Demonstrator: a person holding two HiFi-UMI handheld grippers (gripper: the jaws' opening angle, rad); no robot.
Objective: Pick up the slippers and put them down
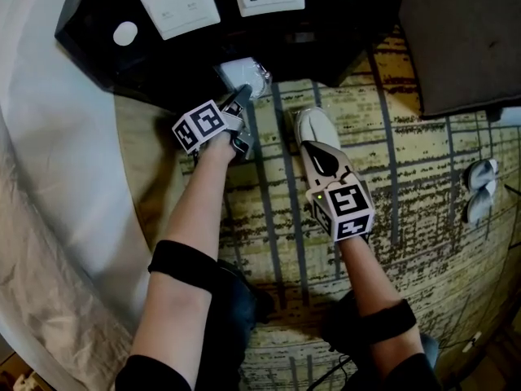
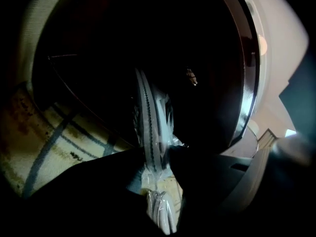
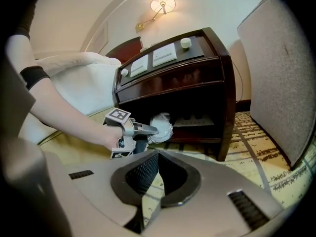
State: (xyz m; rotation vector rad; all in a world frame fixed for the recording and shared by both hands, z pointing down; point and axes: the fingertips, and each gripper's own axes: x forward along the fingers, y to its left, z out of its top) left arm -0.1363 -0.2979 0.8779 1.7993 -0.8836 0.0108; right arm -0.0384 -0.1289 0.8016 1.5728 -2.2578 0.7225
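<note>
Left gripper (image 1: 242, 98) clamped on the wrapped slippers (image 2: 151, 117), its jaws narrowed onto the clear plastic packet, which stands on edge between them at the mouth of the dark lower shelf of the nightstand (image 3: 197, 73), above the patterned carpet (image 1: 407, 194). The right gripper (image 3: 157, 156) has its jaws pressed together with nothing between them; it hangs over the carpet beside the left one, apart from the packet. Counted: two grippers, one packet, and one nightstand carrying two white switch panels (image 1: 179, 5) and two round white knobs (image 1: 125, 32), with one lit wall lamp (image 3: 163, 4) above. The bed (image 1: 49, 177) lies to the left, cut off by the frame's edge. How many slippers the packet holds cannot be told, and the shelf's depth is lost in shadow in the left gripper view. Two pale objects (image 1: 480, 187) on the carpet at far right are too small to identify
</note>
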